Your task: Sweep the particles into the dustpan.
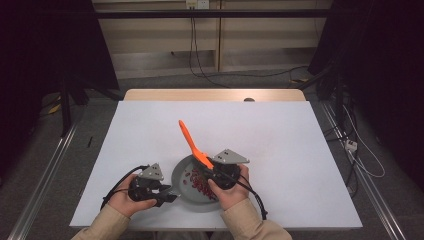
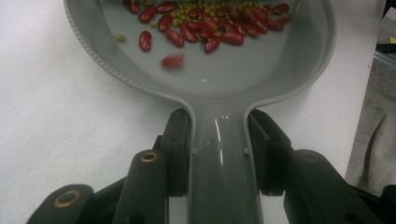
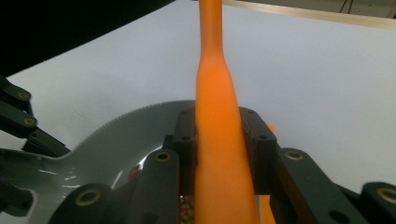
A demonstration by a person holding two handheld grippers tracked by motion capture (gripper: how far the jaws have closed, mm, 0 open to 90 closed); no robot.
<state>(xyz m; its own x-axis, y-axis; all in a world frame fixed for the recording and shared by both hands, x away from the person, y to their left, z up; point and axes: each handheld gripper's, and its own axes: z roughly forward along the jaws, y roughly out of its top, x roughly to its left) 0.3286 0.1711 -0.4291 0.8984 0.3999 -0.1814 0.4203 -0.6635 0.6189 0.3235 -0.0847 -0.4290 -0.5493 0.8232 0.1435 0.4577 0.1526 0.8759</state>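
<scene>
A grey pan [image 1: 179, 175] lies near the white table's front edge, with red beans [image 1: 198, 183] in it. My left gripper [image 1: 171, 196] is shut on the pan's handle. In the left gripper view the handle [image 2: 219, 140] runs between both pads of that gripper [image 2: 219, 151], and red beans [image 2: 210, 28] mixed with small yellow-green peas lie at the far side of the pan's bowl [image 2: 261, 70]. My right gripper [image 1: 208, 173] is shut on an orange spatula [image 1: 192, 144], whose handle slants up and back to the left over the pan. The right gripper view shows the spatula [image 3: 217, 93] clamped in that gripper [image 3: 218, 142] above the pan's rim [image 3: 116, 123].
The white tabletop [image 1: 285, 145] stretches open behind and to the right of the pan. A wooden strip [image 1: 215, 95] borders its far edge. Cables run over the floor at the back and right. The left gripper [image 3: 21, 119] appears at the left edge of the right gripper view.
</scene>
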